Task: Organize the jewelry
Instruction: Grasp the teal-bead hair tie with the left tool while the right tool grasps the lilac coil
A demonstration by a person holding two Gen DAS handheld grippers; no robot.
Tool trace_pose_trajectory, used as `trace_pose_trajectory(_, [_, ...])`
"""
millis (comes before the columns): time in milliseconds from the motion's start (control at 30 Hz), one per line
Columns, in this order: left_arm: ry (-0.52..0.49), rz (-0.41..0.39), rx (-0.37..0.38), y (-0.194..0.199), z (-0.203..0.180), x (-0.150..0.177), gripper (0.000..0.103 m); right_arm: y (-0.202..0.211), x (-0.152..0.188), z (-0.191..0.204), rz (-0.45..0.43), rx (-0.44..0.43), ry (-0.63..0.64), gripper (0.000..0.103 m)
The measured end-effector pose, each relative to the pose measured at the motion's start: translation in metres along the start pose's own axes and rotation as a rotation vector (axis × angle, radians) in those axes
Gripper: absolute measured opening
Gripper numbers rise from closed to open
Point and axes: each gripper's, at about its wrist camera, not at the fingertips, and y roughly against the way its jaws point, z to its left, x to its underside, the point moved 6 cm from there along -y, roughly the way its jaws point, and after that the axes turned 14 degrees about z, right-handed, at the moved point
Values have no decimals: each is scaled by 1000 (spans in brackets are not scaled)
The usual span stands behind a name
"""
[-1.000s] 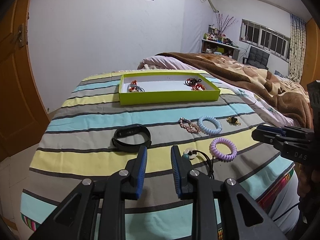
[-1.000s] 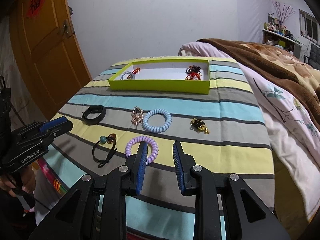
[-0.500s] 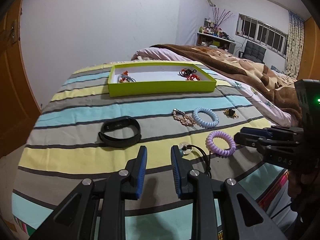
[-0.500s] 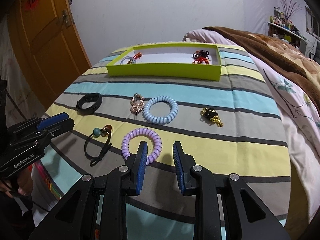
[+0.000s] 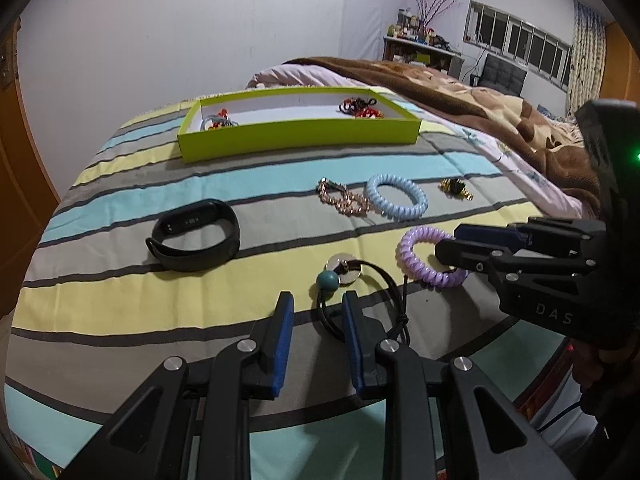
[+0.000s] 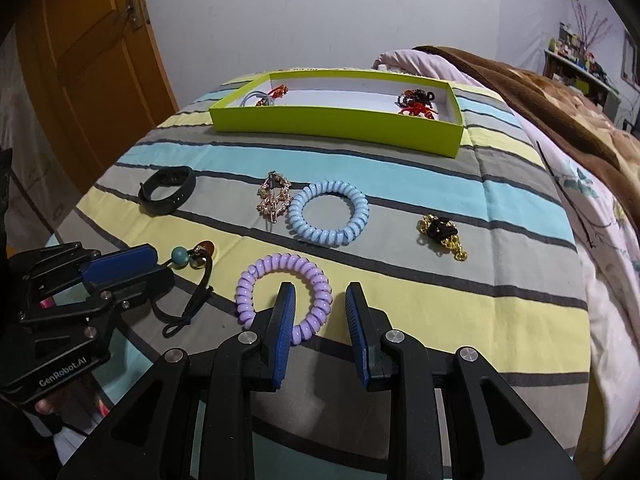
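Observation:
A green tray [image 5: 304, 136] [image 6: 340, 130] sits far on the striped bedspread and holds a few hair ties. In front lie a black wristband [image 5: 194, 236] [image 6: 168, 190], a rose-gold hair clip [image 5: 342, 200] [image 6: 274, 200], a blue coil tie [image 5: 396, 196] [image 6: 328, 212], a gold-and-black piece [image 5: 456, 189] [image 6: 442, 236], a purple coil tie [image 5: 430, 256] [image 6: 284, 294] and a black cord bracelet [image 5: 360, 300] [image 6: 196, 284] with a teal bead. My left gripper [image 5: 316, 312] [image 6: 120, 268] is open over the cord bracelet. My right gripper [image 6: 320, 300] [image 5: 452, 242] is open at the purple tie's near edge.
A brown blanket [image 5: 480, 100] covers the bed to the right. A wooden door [image 6: 88, 60] stands at the left. The bedspread's front edge [image 5: 320, 424] drops off just below the grippers.
Both grippers have moved forward and down toward the bed. The left one now reaches the cord bracelet, the right one reaches the purple tie. Both stay open.

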Motion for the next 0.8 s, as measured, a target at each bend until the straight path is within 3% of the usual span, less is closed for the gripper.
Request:
trace_pose_trajectory(133, [-11,-3,-26,-2,-3,1,26,-1,0,2,-1,15,21,12])
trace_pose_trajectory(333, [-3,-14,-49,-3,3,-1,4,1,1,0,-10,7,11,10])
trace_pose_trajectory(800, [19,-59,-49,12,11,-5,2,17,3,-5,-51,-17,-22,9])
